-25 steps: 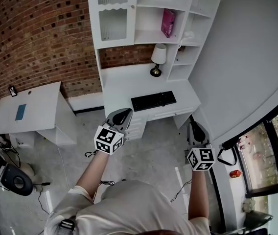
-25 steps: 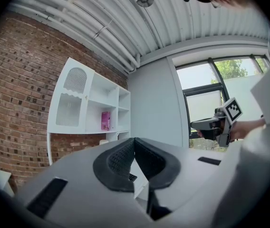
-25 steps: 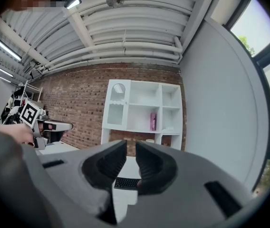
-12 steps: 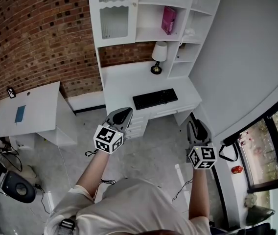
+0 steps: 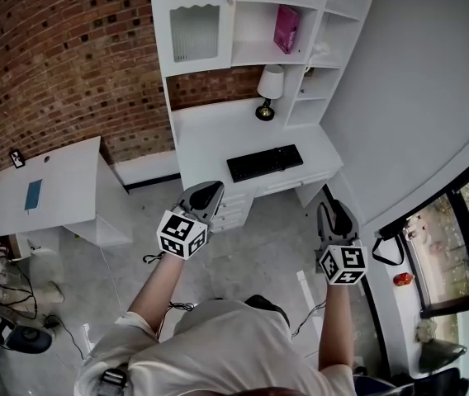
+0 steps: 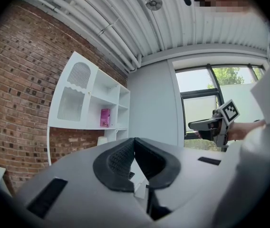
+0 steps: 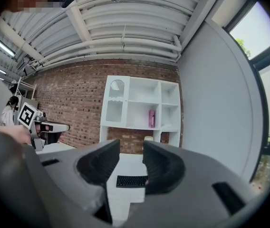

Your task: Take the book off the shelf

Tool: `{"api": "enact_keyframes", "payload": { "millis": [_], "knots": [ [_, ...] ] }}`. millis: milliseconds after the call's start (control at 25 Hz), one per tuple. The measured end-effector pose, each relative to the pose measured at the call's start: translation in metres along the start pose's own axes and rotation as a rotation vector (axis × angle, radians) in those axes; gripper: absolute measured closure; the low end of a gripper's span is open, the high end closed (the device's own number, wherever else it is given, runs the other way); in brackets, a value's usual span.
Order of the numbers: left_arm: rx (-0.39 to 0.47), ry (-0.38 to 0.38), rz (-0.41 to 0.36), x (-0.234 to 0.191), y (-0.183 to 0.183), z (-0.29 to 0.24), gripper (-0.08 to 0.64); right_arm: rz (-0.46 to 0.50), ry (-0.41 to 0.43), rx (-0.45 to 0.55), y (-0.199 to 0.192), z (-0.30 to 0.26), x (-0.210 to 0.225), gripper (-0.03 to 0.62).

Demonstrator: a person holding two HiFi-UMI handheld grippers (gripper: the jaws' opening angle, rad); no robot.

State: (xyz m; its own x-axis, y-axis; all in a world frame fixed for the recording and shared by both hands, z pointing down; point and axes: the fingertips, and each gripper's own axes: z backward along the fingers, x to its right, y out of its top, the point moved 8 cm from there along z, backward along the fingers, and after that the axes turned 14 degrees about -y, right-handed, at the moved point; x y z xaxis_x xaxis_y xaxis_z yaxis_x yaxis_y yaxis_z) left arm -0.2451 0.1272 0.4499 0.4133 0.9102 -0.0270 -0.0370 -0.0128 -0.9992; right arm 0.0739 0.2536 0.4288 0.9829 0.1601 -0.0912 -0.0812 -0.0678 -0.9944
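Observation:
A pink book [image 5: 286,29] stands upright in the middle bay of the white shelf unit [image 5: 243,52] above the desk; it also shows as a small pink book [image 6: 105,118] in the left gripper view and as a pink book [image 7: 151,118] in the right gripper view. Both grippers hang well short of the desk, over the floor. My left gripper [image 5: 206,192] is shut, its pads meeting at the tips with nothing between them. My right gripper [image 5: 336,213] has its jaws opening, with a clear gap and nothing between them.
A white desk [image 5: 218,139] under the shelves carries a black keyboard [image 5: 264,162] and a lamp [image 5: 269,89]. A white side table [image 5: 53,180] stands at the left by the brick wall. Cables lie on the floor [image 5: 168,308]. A grey wall and window are at the right.
The right gripper's jaws have spread apart. The head view has shifted slightly toward the desk; both grippers keep about the same place in it.

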Motion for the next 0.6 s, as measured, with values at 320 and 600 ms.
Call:
{"api": "enact_keyframes", "payload": {
  "millis": [320, 600],
  "knots": [
    [-0.006, -0.002, 0.024, -0.012, -0.007, -0.016, 0.566, -0.018, 0.002, -0.025, -0.008, -0.02, 0.008, 0.454],
    [-0.014, 0.018, 0.031, -0.026, -0.013, -0.053, 0.566, -0.032, 0.023, -0.036, -0.018, -0.058, 0.027, 0.454]
  ]
}}
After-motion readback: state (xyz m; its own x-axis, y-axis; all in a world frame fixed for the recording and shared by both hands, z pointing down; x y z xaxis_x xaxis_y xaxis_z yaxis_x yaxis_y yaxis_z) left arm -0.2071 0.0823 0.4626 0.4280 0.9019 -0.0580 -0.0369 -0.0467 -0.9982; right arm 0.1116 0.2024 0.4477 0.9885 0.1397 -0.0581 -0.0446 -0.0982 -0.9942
